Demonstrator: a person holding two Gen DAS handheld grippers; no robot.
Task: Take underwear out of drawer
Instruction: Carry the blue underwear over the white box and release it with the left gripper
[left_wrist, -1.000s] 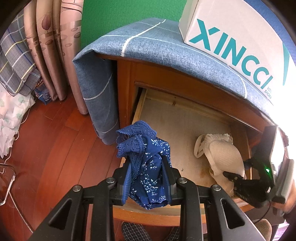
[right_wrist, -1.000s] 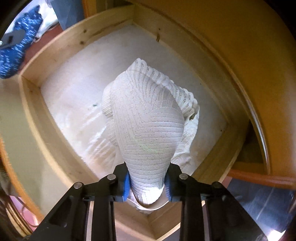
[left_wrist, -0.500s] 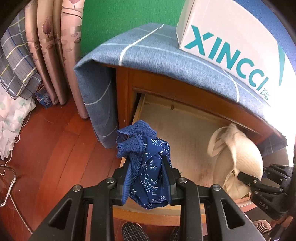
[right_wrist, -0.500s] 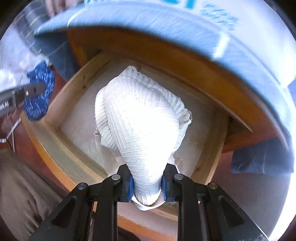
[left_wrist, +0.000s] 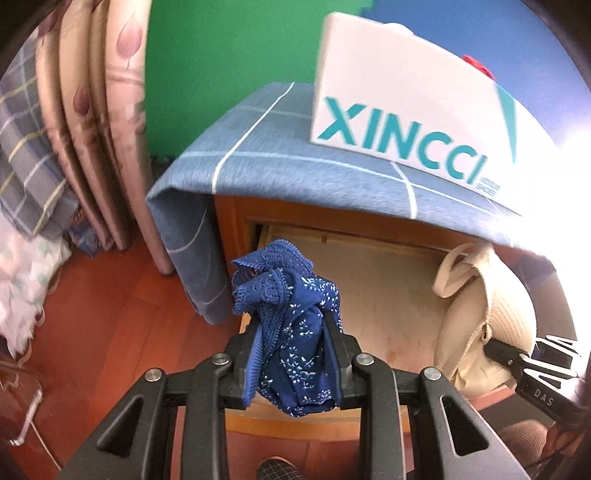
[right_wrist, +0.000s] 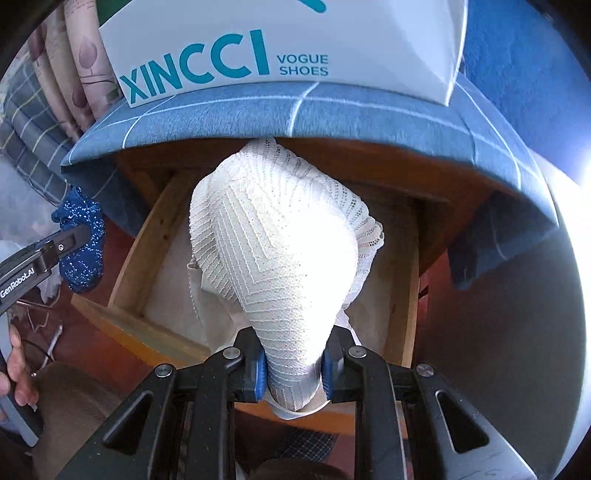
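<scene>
1. Since the earlier frames, the white bra (right_wrist: 280, 254) has been raised out of the drawer (right_wrist: 140, 236) by the right hand-held gripper (right_wrist: 291, 373), and both wrist views have been lifted, so that the shoe box (left_wrist: 406, 110) and blue cloth (left_wrist: 295, 170) on the cabinet top are now seen more fully.
2. The blue briefs (left_wrist: 295, 328) are clamped between the closed jaws of the left hand-held gripper (left_wrist: 291, 354), above the drawer's front left corner; in the right wrist view they (right_wrist: 83, 251) are seen hanging clear of the drawer, out to its left.
3. The bra is pinched at its lower end by the right jaws, closed on the fabric. Its cup is held above the drawer, close under the cloth's overhanging edge.
4. The drawer floor (left_wrist: 376, 280), where visible, is seen bare; part of it is hidden by the bra.
5. A snag may be judged possible: the bra's straps (left_wrist: 454, 273) hang loose and could be caught on the drawer side or the cabinet frame if it is pulled away sideways.
6. The cloth could be brushed and dragged by the bra's top if it is lifted further, and the shoe box on it disturbed.
7. A slip is also possible: only a narrow bunch of each garment is held, so a quick swing could let fabric be worked loose.
</scene>
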